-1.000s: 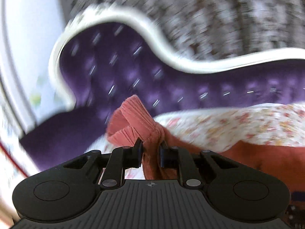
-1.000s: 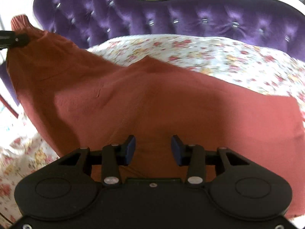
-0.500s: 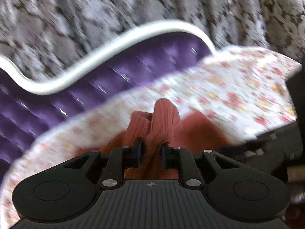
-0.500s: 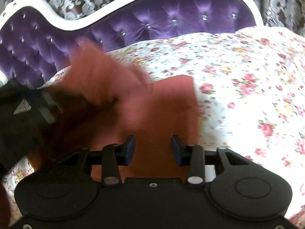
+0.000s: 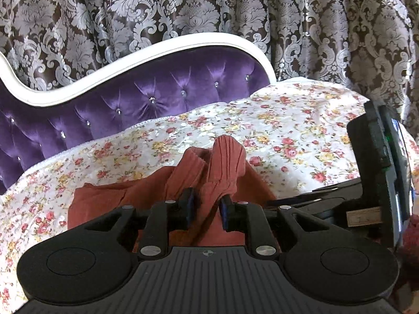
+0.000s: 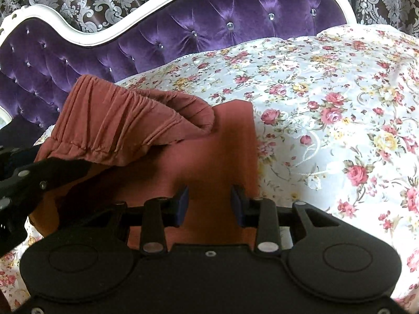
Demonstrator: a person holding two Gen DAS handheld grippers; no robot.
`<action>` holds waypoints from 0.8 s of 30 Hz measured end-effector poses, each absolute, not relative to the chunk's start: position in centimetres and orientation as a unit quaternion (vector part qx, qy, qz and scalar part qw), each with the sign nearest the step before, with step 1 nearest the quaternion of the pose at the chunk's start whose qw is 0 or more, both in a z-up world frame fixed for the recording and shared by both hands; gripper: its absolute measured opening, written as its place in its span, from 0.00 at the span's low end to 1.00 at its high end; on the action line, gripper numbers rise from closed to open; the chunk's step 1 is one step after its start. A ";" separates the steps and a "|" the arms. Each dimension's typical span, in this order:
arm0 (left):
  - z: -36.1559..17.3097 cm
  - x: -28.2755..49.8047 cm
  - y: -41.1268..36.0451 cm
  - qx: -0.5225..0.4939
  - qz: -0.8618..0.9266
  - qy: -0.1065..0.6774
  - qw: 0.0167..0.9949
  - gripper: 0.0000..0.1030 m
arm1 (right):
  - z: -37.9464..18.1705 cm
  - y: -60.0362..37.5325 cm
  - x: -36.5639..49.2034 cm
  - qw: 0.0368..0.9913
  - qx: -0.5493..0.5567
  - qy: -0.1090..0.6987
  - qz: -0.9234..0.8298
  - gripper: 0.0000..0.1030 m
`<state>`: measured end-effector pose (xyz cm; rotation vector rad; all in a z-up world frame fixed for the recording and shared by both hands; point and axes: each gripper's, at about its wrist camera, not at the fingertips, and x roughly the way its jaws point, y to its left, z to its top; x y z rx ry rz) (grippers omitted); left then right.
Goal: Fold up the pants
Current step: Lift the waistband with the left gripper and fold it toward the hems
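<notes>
Rust-red pants [image 6: 209, 141] lying on the floral bedsheet [image 6: 327, 99], right edge straight, near the purple tufted headboard [image 6: 209, 26]. Much free sheet to the right, little room toward the headboard. Left hand-held gripper [image 5: 207, 205] clamped on the gathered waistband [image 5: 225, 164], held up over the lower layer. Right hand-held gripper [image 6: 209, 204] hovering above flat cloth, jaws apart, nothing pinched. Only in the right wrist view: the waistband's whole ruffled length. Only in the left wrist view: the damask curtain [image 5: 183, 7] reaching past the bed's far corner.
</notes>
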<state>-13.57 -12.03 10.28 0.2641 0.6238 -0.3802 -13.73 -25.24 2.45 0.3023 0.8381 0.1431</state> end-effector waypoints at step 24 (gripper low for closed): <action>10.5 -15.2 -13.9 0.154 -0.202 0.294 0.921 0.20 | 2.3 -26.0 -13.3 0.898 0.149 0.405 0.080 0.41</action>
